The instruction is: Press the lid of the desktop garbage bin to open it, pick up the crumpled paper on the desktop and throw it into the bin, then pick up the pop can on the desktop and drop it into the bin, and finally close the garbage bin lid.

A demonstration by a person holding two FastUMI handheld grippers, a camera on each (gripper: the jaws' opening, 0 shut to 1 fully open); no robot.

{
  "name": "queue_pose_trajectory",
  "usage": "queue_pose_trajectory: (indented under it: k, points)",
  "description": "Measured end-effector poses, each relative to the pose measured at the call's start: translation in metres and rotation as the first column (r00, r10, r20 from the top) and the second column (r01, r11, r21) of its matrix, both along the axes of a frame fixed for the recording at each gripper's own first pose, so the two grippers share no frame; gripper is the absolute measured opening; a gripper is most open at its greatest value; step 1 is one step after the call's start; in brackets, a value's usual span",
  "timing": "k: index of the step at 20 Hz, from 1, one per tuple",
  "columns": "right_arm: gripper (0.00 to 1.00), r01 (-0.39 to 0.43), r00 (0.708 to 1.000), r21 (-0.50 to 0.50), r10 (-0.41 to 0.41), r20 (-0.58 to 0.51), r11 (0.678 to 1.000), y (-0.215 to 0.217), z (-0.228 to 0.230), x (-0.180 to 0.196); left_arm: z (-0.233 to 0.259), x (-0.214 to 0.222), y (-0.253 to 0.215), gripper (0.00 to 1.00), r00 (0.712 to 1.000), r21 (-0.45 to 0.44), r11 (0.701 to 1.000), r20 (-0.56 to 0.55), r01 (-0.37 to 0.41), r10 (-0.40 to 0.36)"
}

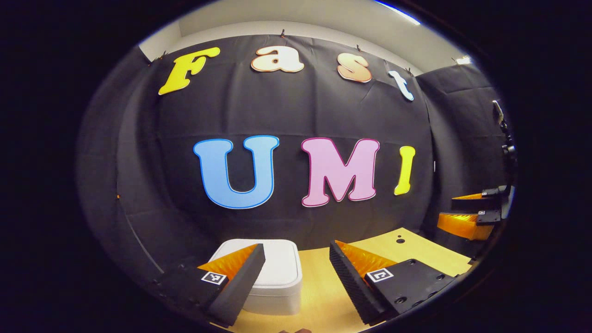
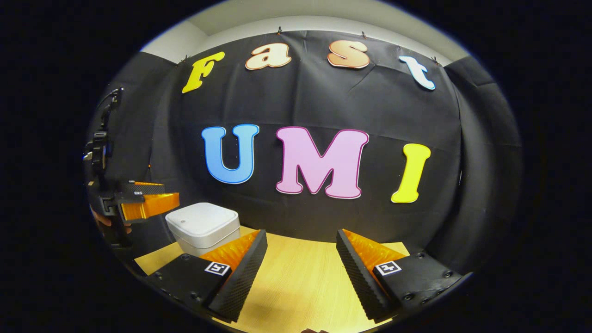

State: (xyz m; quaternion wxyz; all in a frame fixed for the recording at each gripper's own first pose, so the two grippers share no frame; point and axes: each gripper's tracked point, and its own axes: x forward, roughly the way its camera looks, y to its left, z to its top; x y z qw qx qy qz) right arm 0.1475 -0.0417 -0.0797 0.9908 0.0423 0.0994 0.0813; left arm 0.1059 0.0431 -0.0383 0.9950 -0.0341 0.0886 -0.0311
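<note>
presently both grippers (image 1: 296, 273) (image 2: 300, 273) gape empty; bin (image 1: 277, 273) lid shut, likely stiff, light plastic, so press its flat top.

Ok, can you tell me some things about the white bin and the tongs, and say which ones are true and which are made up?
1. The white square plastic bin has its lid shut. True.
2. The left tongs are squeezing the bin. False: they are open, with nothing between the fingers.
3. The bin stands on a light wooden table. True.
4. The right tongs hold a pop can. False: they are open, holding nothing.
</note>
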Motion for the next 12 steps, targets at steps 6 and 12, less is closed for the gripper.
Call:
queue_pose_trajectory:
  k: [6,12]
  points:
    - [0.97,0.102,0.994,0.012,-0.103,0.037,0.995,-0.012,0.025,-0.017,0.002,-0.015,-0.008,0.94,1.000,-0.073,0.997,-0.009,0.015,-0.015]
    - [0.97,0.201,0.979,-0.006,-0.201,0.034,0.980,-0.029,0.036,-0.050,0.006,-0.025,-0.009,0.94,0.999,-0.084,0.995,0.028,0.045,-0.042]
